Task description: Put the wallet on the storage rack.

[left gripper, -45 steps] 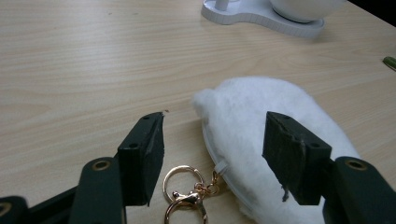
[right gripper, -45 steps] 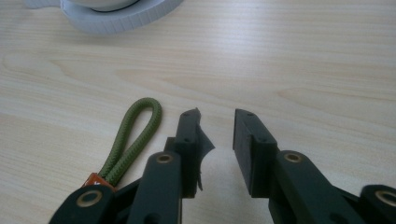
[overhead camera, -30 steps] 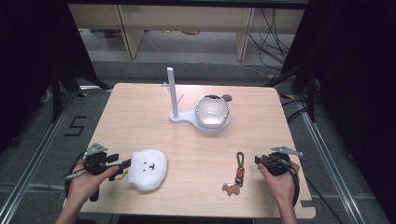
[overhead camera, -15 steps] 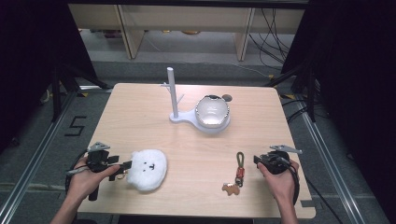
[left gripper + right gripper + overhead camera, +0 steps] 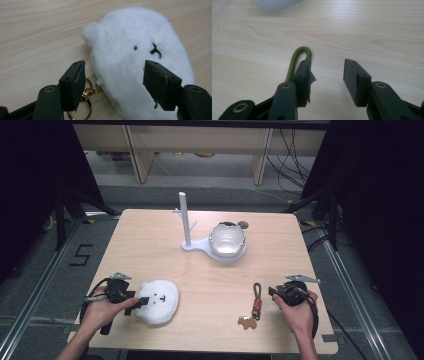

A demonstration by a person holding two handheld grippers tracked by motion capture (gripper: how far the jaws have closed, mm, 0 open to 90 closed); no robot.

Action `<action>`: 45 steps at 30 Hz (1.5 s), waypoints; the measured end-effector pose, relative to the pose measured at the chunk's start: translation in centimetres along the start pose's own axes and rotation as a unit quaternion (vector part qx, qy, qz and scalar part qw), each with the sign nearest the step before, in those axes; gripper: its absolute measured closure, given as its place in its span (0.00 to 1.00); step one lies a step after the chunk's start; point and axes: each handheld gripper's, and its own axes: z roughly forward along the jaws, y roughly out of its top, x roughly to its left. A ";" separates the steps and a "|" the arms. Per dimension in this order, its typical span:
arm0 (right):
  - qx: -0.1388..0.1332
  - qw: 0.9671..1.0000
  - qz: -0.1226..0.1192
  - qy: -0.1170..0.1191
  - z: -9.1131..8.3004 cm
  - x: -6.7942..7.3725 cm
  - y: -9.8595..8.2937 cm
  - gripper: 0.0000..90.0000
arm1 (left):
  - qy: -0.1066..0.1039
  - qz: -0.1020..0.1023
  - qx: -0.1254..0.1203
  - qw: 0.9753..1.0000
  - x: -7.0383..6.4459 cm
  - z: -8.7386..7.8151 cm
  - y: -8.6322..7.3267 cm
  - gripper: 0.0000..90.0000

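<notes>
A black numeral "5" (image 5: 81,255) stands on the floor left of the table (image 5: 150,235); nothing else is legible.

Pale wooden table (image 5: 150,240) on grey floor (image 5: 45,265) — shelving (image 5: 200,140) behind, dark surroundings.

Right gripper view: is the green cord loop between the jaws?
No, the green cord loop lies outside the right gripper, beside one jaw; bare table between the jaws.

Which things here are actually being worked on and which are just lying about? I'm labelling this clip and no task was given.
Likely in play:
white plush keychain, with the open left gripper at its edge
green cord keychain, beside the open right gripper

Just lying about, judging by distance from both grippers:
white peg stand
silvery bowl
</notes>
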 end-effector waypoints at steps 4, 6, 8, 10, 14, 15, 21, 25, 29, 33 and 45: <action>-0.002 1.000 0.005 0.002 0.2 0.0 -0.1 0.65 | 0.006 -0.001 0.043 0.999 -0.3 0.4 0.4 0.40; -0.007 1.000 -0.009 0.003 0.2 -0.2 -0.2 0.65 | 0.006 -0.006 0.053 0.999 -0.4 0.6 0.6 0.40; 0.002 1.000 0.007 0.010 0.0 0.0 -0.1 0.64 | 0.005 -0.010 0.054 0.998 -0.5 0.7 0.6 0.40; 0.003 1.000 0.002 0.007 0.0 0.0 -0.1 0.64 | 0.008 -0.012 0.064 0.998 -0.5 0.9 0.7 0.41; -0.004 1.000 -0.005 0.017 0.3 -0.2 -0.3 0.64 | 0.011 -0.014 0.073 0.997 -0.5 1.3 0.7 0.45; -0.001 1.000 0.000 0.016 0.3 -0.1 -0.2 0.64 | 0.011 -0.022 0.075 0.997 -0.6 1.6 0.6 0.46; -0.006 1.000 -0.006 0.016 0.3 -0.2 -0.3 0.64 | 0.007 -0.029 0.067 0.997 -0.4 1.7 0.3 0.56; 0.004 1.000 0.004 0.007 0.2 0.0 -0.2 0.64 | 0.006 -0.028 0.058 0.998 -0.6 1.6 0.1 0.67; 0.004 1.000 0.001 0.009 0.2 0.0 -0.3 0.64 | -0.003 0.004 0.054 0.999 -0.7 1.5 0.0 0.80; 0.003 1.000 -0.009 0.005 0.3 -0.2 -0.3 0.64 | -0.002 0.031 0.054 0.998 -1.0 1.4 0.1 0.86; 0.002 1.000 -0.001 0.025 0.1 0.8 0.2 0.63 | -0.034 0.112 -0.036 0.992 -2.7 -0.9 0.1 0.88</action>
